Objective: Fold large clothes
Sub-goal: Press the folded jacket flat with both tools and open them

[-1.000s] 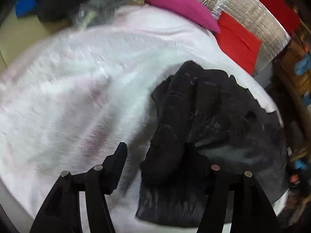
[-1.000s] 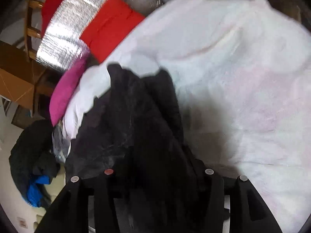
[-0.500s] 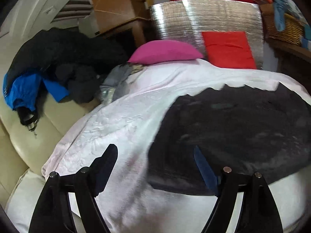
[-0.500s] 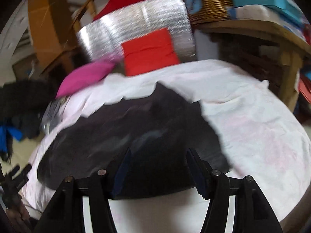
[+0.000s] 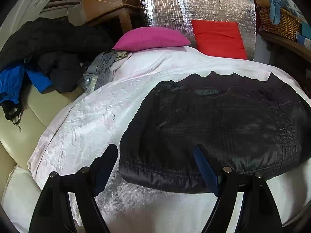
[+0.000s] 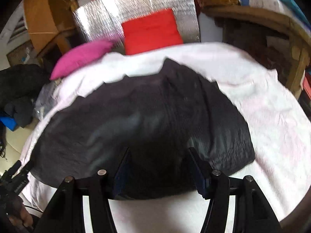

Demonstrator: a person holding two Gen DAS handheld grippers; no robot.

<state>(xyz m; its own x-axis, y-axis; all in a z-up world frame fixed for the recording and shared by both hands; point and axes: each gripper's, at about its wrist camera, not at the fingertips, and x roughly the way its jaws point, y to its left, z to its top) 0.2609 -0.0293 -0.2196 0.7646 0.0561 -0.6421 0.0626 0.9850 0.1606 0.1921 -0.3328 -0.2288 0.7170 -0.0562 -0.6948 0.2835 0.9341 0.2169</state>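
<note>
A large black quilted garment (image 5: 213,128) lies spread flat on the white bed cover (image 5: 87,116); it also shows in the right wrist view (image 6: 145,120). My left gripper (image 5: 155,161) is open and empty, hovering over the garment's near left hem corner. My right gripper (image 6: 159,165) is open and empty, hovering over the near hem toward the garment's right side. The left gripper's body (image 6: 11,176) shows at the left edge of the right wrist view.
A pink pillow (image 5: 151,38) and a red cushion (image 5: 219,36) lean on a silver foil panel (image 5: 194,7) at the bed's far end. A pile of dark and blue clothes (image 5: 38,58) lies at left on a cream sofa. A wicker basket (image 5: 278,21) stands on a wooden table at right.
One second ago the garment was bunched and the right gripper was in its folds. It now lies spread flat, and both grippers have pulled back to its near hem, open.
</note>
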